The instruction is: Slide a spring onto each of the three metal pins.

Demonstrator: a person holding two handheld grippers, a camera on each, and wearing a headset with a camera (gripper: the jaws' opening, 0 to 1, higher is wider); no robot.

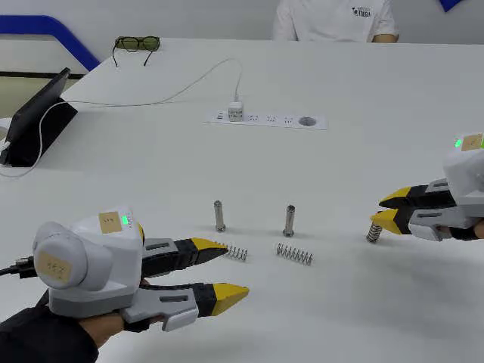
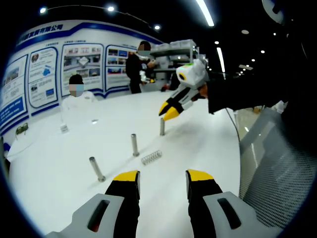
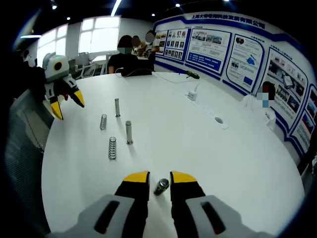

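Observation:
Two bare metal pins [image 1: 219, 215] [image 1: 289, 220] stand upright mid-table. In front of them lie two loose springs [image 1: 237, 252] [image 1: 295, 254]. A third pin [image 1: 374, 231] stands to the right with a coiled spring around it. My right gripper [image 1: 389, 209] hovers just over that pin, jaws slightly apart; its own view looks down on the pin top [image 3: 161, 186] between the fingertips. My left gripper [image 1: 231, 271] is open near the left spring, holding nothing. The left gripper view shows its open jaws in front of a spring [image 2: 151, 157] and the nearest pin [image 2: 96, 168].
A white power strip [image 1: 265, 119] with a charger [image 1: 236, 111] and cable lies further back. A black tablet stand [image 1: 34, 117] sits at the left edge, sunglasses [image 1: 136, 43] at the far left. A person in white [image 1: 333, 19] sits across the table.

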